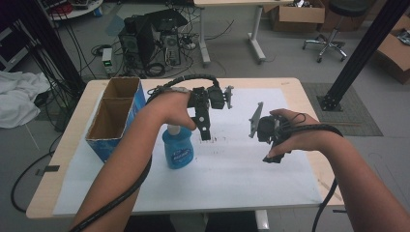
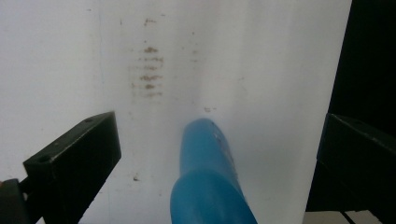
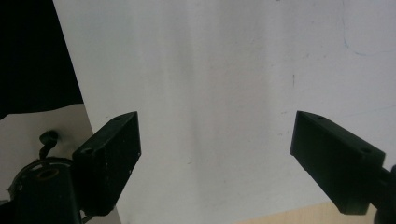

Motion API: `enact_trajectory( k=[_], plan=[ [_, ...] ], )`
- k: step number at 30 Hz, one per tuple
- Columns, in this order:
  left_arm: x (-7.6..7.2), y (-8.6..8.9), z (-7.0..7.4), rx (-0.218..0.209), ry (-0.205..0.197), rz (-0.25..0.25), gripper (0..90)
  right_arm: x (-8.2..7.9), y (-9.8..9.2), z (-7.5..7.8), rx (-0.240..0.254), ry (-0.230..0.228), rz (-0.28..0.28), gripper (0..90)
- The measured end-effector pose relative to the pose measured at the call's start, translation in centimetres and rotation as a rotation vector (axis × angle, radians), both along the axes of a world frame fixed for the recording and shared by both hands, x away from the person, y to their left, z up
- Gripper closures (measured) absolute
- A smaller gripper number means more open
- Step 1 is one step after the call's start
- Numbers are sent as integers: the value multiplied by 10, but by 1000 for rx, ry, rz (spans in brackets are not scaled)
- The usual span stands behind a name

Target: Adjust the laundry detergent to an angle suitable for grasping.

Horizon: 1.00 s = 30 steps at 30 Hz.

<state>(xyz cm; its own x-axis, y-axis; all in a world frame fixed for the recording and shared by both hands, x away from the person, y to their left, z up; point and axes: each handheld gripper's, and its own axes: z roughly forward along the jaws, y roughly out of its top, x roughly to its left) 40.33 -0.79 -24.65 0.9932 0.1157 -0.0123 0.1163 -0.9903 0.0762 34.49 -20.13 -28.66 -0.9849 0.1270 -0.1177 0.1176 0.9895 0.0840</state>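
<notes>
A blue plastic bottle (image 1: pixel 178 147) with a white label stands upright on the white sheet (image 1: pixel 232 164) left of the middle. My left gripper (image 1: pixel 206 133) hangs just above and right of the bottle's top, pointing down. In the left gripper view the bottle's blue neck (image 2: pixel 208 168) rises between the two wide-apart jaws without touching them, so the left gripper (image 2: pixel 217 154) is open. My right gripper (image 1: pixel 273 157) is held over the sheet's right part, also pointing down. The right gripper (image 3: pixel 217 154) shows open in its own view with bare white sheet between its jaws.
An open cardboard box (image 1: pixel 115 113) with blue sides and two compartments lies along the table's left edge. Brown smudges (image 2: pixel 148 70) mark the sheet beyond the bottle. The wooden table's rim (image 1: pixel 319 169) frames the sheet. Computers, cables and chairs stand on the floor behind.
</notes>
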Motion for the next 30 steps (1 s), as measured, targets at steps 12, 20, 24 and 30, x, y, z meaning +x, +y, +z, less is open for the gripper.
enact_trajectory(
  k=[12,20,24,30],
  plan=[
    [1,1,1,-7,4,3,1,2,-3,0,2,-7,-5,165],
    [0,3,0,-1,5,14,1,2,-2,-2,-5,-6,-5,165],
    [-2,3,0,3,8,15,1,0,-3,-1,1,-9,-4,165],
    [-3,0,2,2,4,14,1,-1,-4,-1,-10,-11,-5,165]
  ],
)
